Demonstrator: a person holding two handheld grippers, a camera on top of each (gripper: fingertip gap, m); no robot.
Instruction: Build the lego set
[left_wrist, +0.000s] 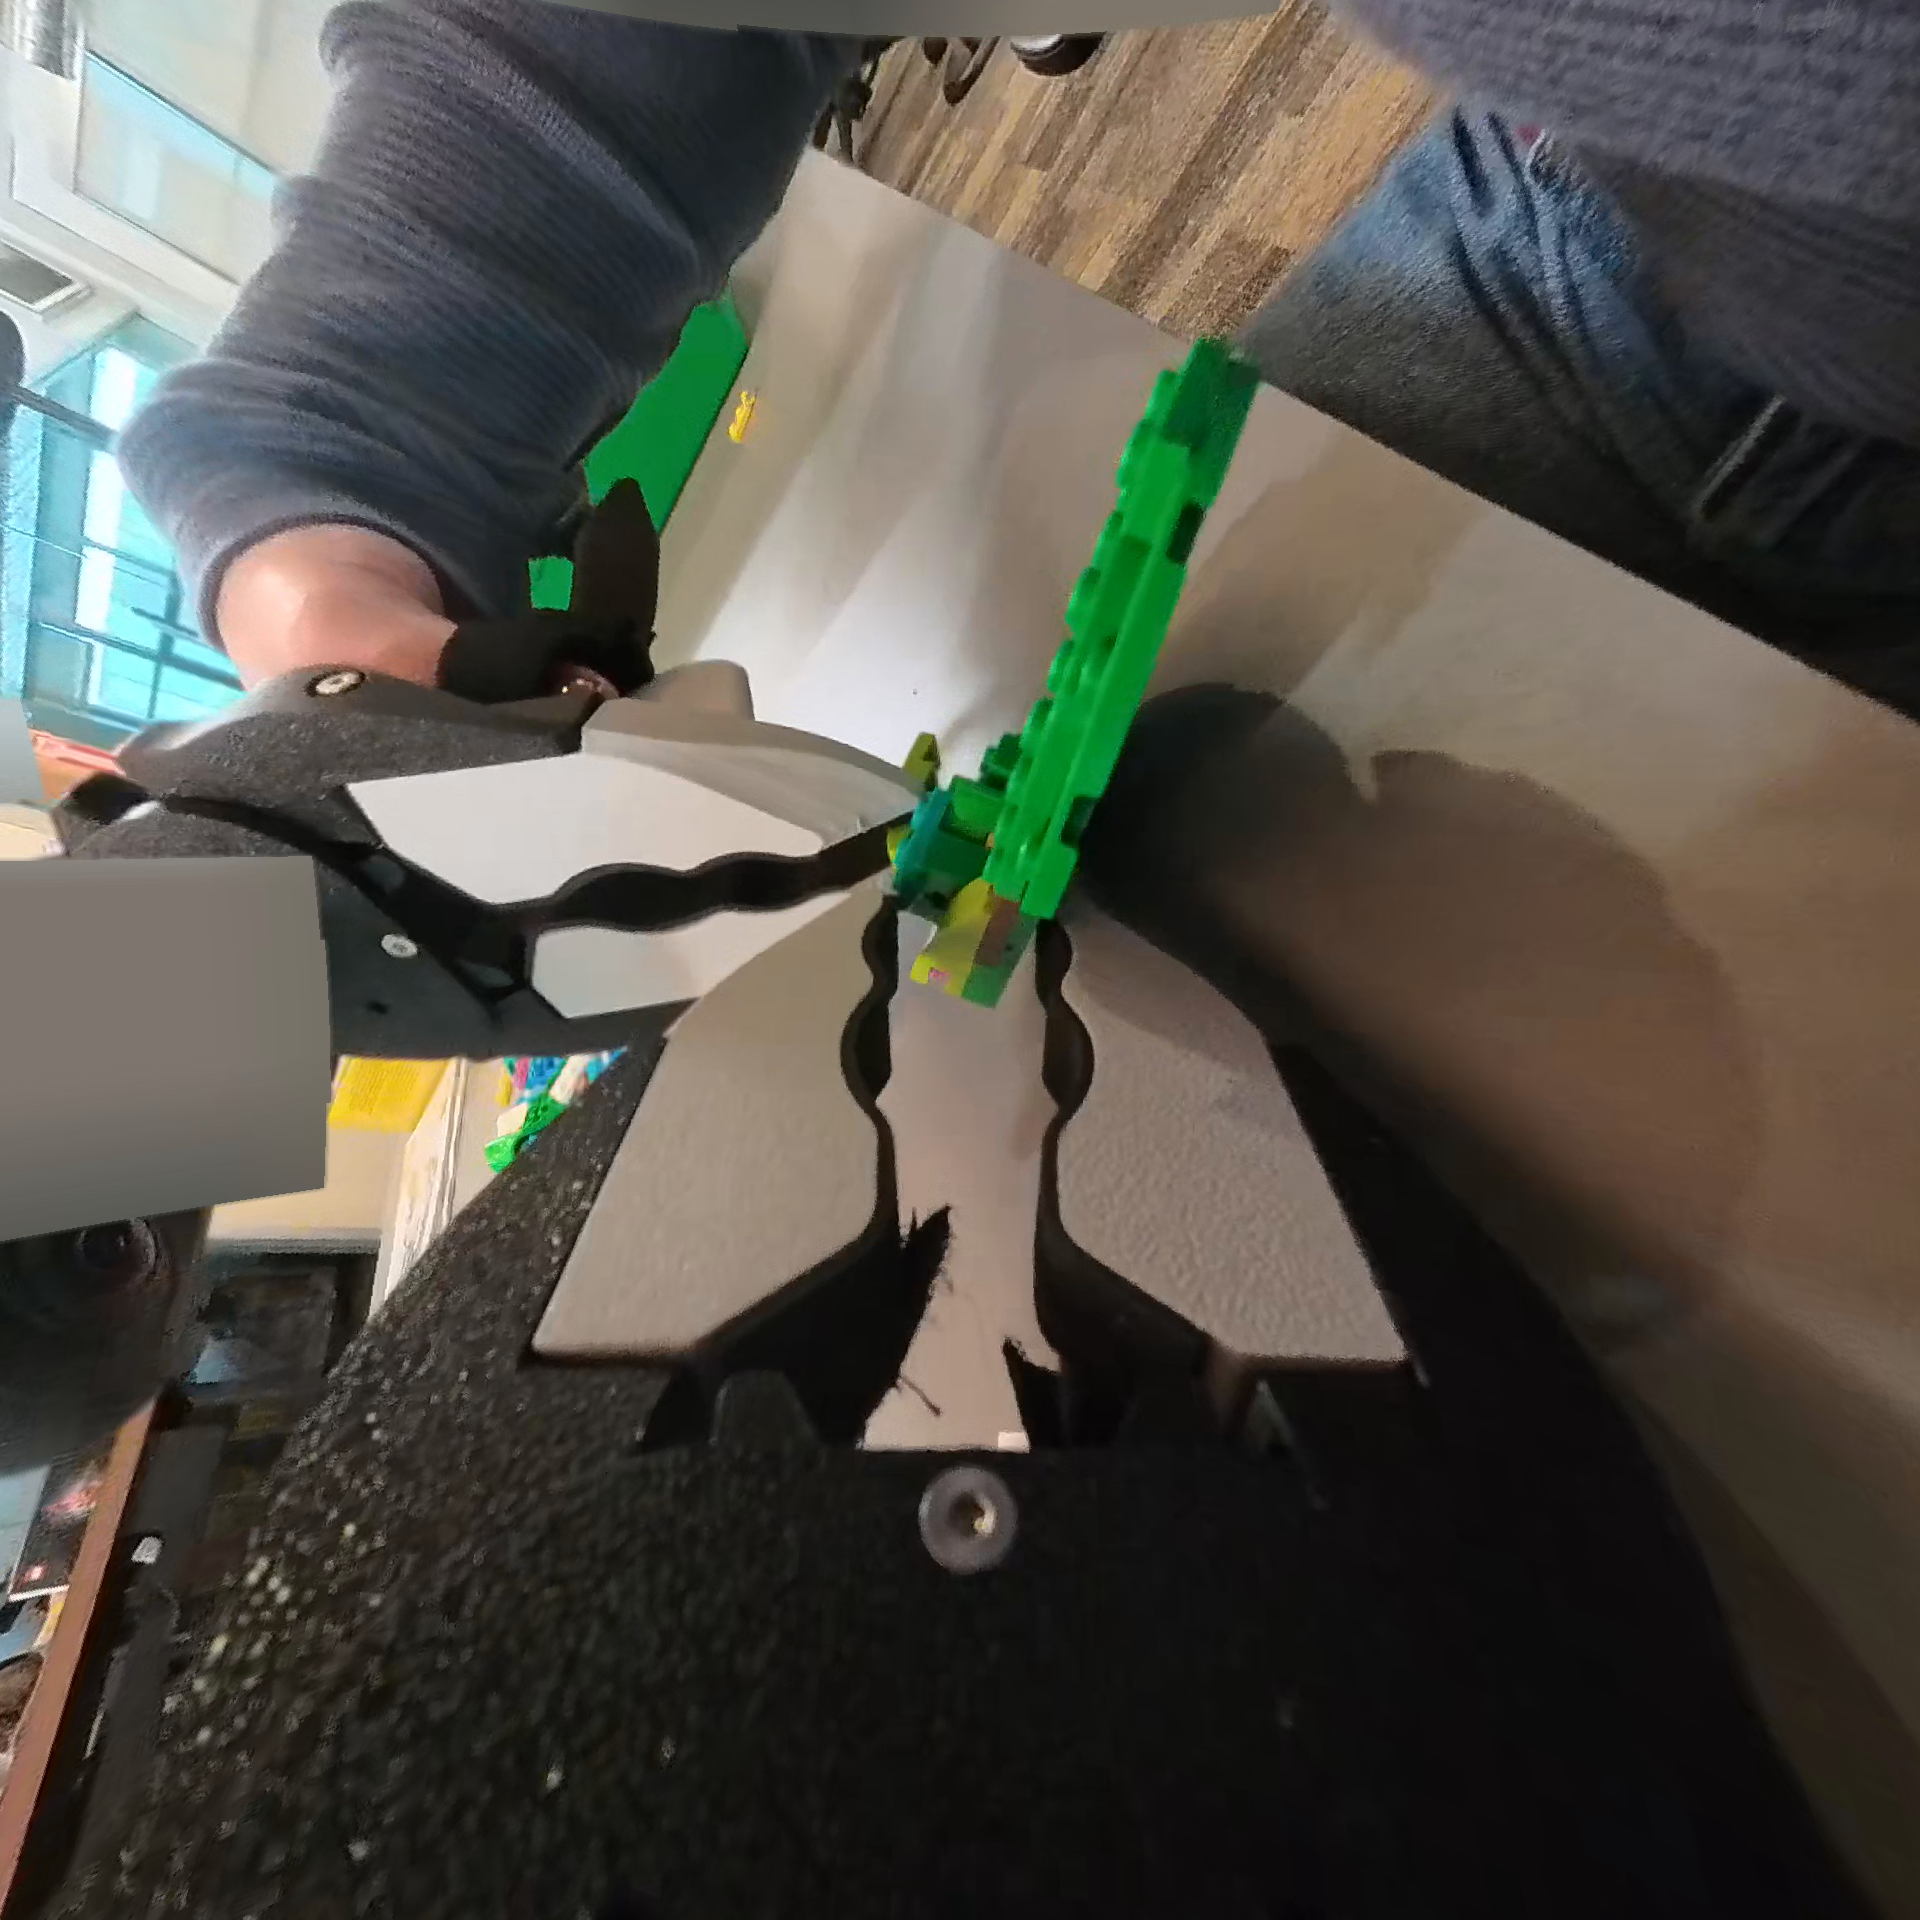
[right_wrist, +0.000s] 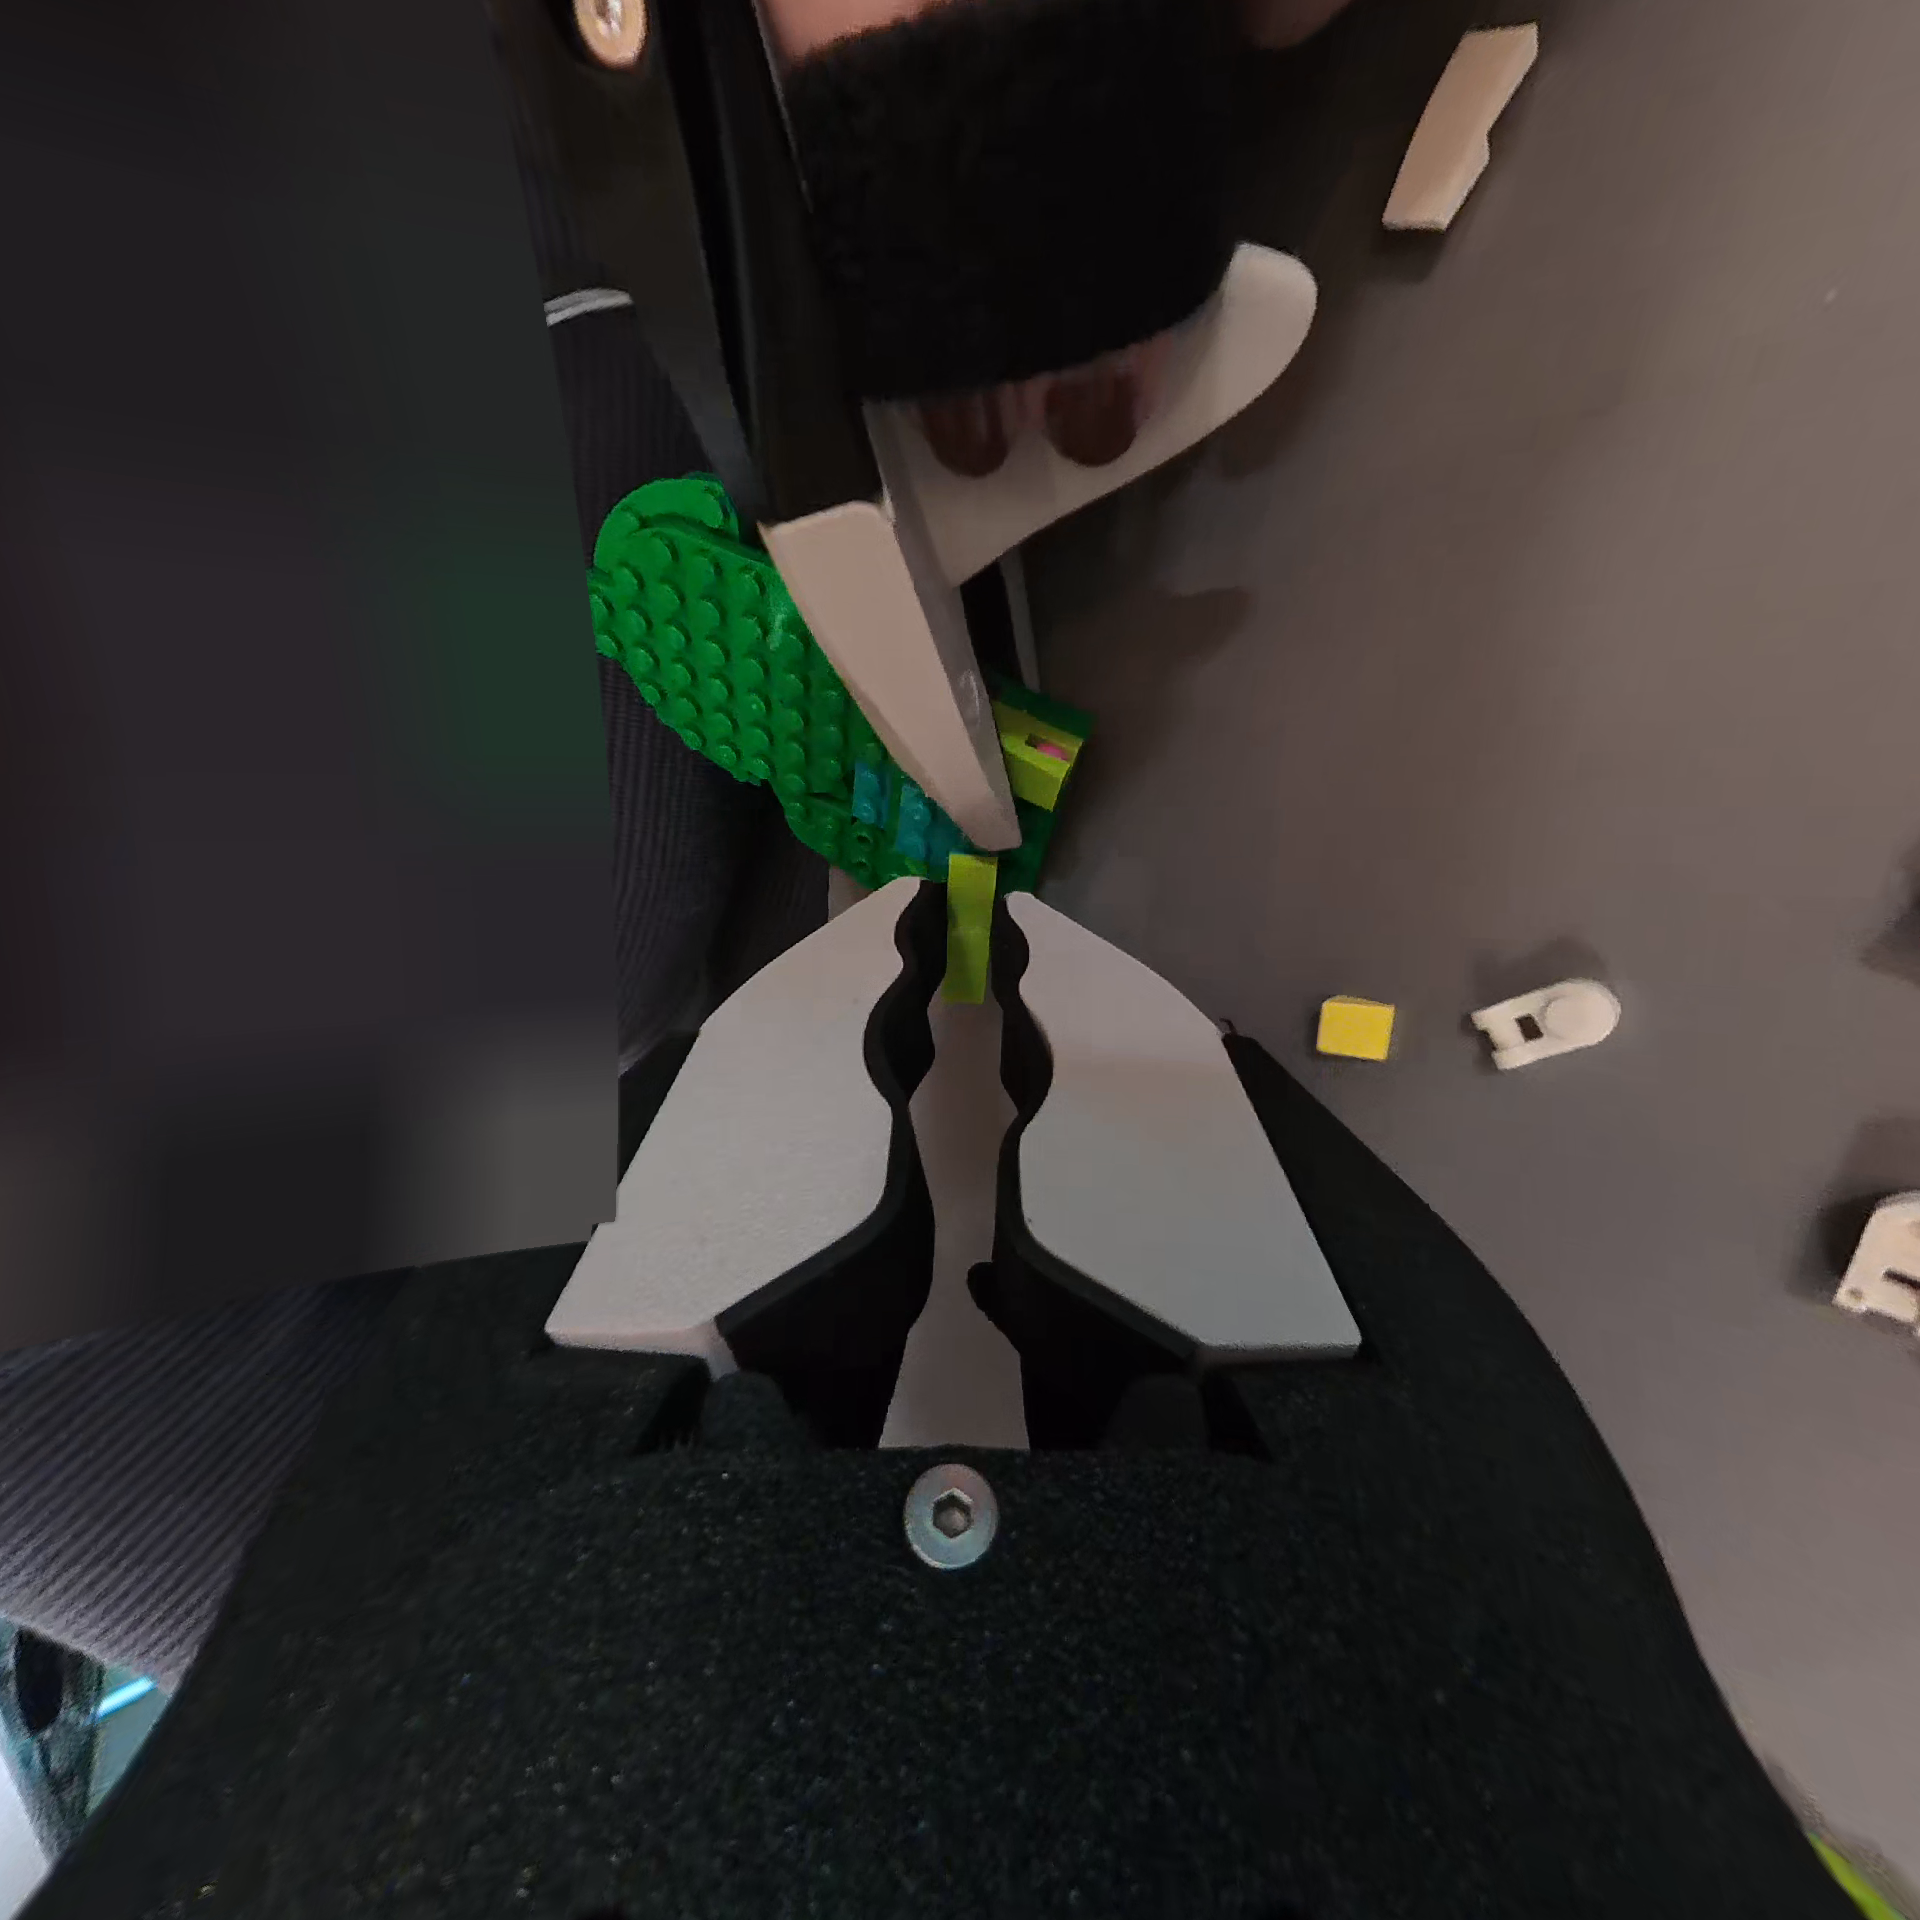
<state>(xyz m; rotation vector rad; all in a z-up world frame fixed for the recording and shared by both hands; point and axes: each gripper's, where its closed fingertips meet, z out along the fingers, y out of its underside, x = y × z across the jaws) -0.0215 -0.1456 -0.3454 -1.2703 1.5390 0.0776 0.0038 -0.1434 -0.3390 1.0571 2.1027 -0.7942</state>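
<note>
My left gripper (left_wrist: 966, 925) is shut on the end of a green lego build (left_wrist: 1112, 644), a studded plate held edge-on above the white table (left_wrist: 894, 540). Teal, lime and dark green bricks (left_wrist: 961, 831) are stacked at the held end. My right gripper (right_wrist: 964, 900) is shut on a thin lime piece (right_wrist: 969, 930) and holds it against that stacked end. In the right wrist view the green plate (right_wrist: 707, 644) shows its studs, and a left gripper finger (right_wrist: 914, 675) crosses in front of it. The right gripper (left_wrist: 899, 831) comes in from the left in the left wrist view.
A flat green baseplate (left_wrist: 675, 416) and a small yellow piece (left_wrist: 741, 416) lie on the table farther back. A yellow brick (right_wrist: 1354, 1027) and white pieces (right_wrist: 1548, 1023) (right_wrist: 1460, 130) (right_wrist: 1886, 1262) lie to the right. The person's sleeve (left_wrist: 447, 260) and leg (left_wrist: 1558, 364) are close by. Both grippers' tips are close together, under 4 cm apart.
</note>
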